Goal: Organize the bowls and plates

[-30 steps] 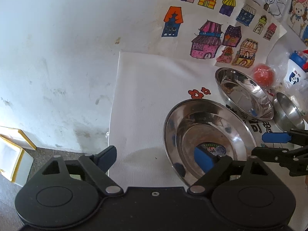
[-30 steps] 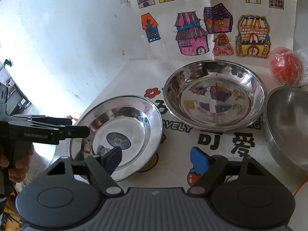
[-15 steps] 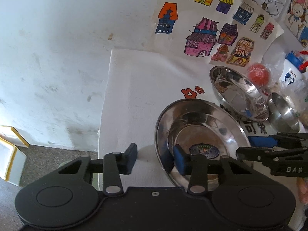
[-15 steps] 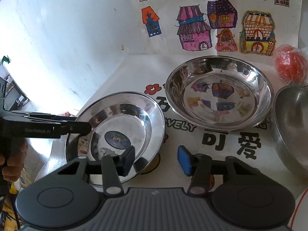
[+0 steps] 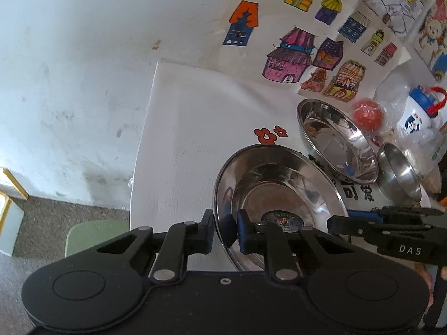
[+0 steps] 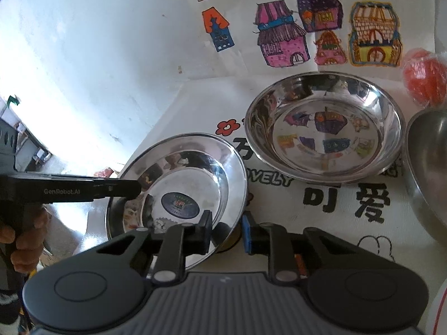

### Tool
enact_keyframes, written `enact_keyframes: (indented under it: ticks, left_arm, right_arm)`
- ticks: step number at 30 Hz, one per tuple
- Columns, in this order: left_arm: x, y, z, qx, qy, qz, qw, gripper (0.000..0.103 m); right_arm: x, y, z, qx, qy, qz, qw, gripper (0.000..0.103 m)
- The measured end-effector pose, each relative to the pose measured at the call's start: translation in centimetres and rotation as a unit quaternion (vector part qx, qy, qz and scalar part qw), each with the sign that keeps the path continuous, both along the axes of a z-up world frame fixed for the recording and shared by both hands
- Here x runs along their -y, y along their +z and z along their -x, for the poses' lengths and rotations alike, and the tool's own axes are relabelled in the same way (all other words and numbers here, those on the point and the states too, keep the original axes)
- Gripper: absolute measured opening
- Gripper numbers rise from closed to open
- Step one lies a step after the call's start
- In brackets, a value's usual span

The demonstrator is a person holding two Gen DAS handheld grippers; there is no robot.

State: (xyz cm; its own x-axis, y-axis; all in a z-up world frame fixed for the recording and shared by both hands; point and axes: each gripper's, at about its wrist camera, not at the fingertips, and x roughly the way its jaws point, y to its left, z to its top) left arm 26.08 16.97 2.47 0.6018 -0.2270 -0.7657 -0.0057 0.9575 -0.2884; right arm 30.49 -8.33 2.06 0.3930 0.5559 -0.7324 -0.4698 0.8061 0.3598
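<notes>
On the white printed cloth [image 5: 195,128], working at the shallow steel plate [image 5: 279,184] from two sides. Pinching its left rim with the left gripper [image 5: 225,231], black finger outside the rim, blue pad inside, only a narrow gap between them and the rim filling it. Reaching in from the side in the right wrist view, the tip lying over the plate's left edge and the left hand [image 6: 25,240] wrapping the handle below.

Straddling the opposite, right-hand rim with the right gripper [image 6: 226,231]: black finger over the plate's inner slope, blue pad just outside the edge, jaws drawn close together. Not being able to tell from either view whether those pads are actually pressing the metal or only sitting beside it. Not being able to tell either whether the plate is resting on the cloth or raised off it.

Showing a round dark label in the middle of the plate's floor.

Sitting just beyond the plate, near but apart from it, on the cloth's black lettering: a deeper steel bowl [image 6: 324,131], upright, mirroring the house drawings [image 6: 282,36] taped to the wall behind. Standing just beside that bowl, at the right edge of the right wrist view: a second steel bowl [image 6: 427,173], partly cut off. Lying behind these two, against the wall: an orange ball [image 6: 424,75] in clear plastic. Standing near it in the left wrist view: a white bottle [image 5: 416,117] with a blue cap.
</notes>
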Motion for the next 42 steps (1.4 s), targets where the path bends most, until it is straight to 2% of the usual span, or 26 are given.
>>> enact_keyframes:
  ticks: [7, 14, 22, 32, 37, 42]
  left_arm:
    - [0.0, 0.4, 0.2, -0.007, 0.017, 0.011, 0.9998, 0.016]
    - [0.9, 1.4, 0.0, -0.004, 0.014, 0.018, 0.9997, 0.015]
    - [2.9, 3.9, -0.6, 0.016, -0.004, 0.021, 0.9996, 0.015]
    - [7.2, 7.4, -4.9, 0.039, -0.029, 0.017, 0.9986, 0.016]
    - [9.1, 8.0, -7.3, 0.041, -0.037, 0.014, 0.9984, 0.016]
    - [10.3, 7.5, -9.6, 0.030, -0.038, 0.013, 0.9987, 0.017]
  right_arm:
    - [0.8, 0.3, 0.0, -0.017, -0.012, -0.015, 1.000, 0.019]
    - [2.2, 1.4, 0.3, -0.015, -0.027, -0.025, 0.999, 0.018]
    - [4.8, 4.4, 0.1, 0.003, -0.046, -0.028, 0.999, 0.018]
    - [7.5, 8.3, -2.7, 0.040, -0.084, 0.007, 0.996, 0.019]
    - [8.7, 8.8, -4.4, 0.045, -0.092, 0.024, 0.994, 0.019]
    - [8.8, 8.3, -6.3, 0.040, -0.090, 0.042, 0.994, 0.019]
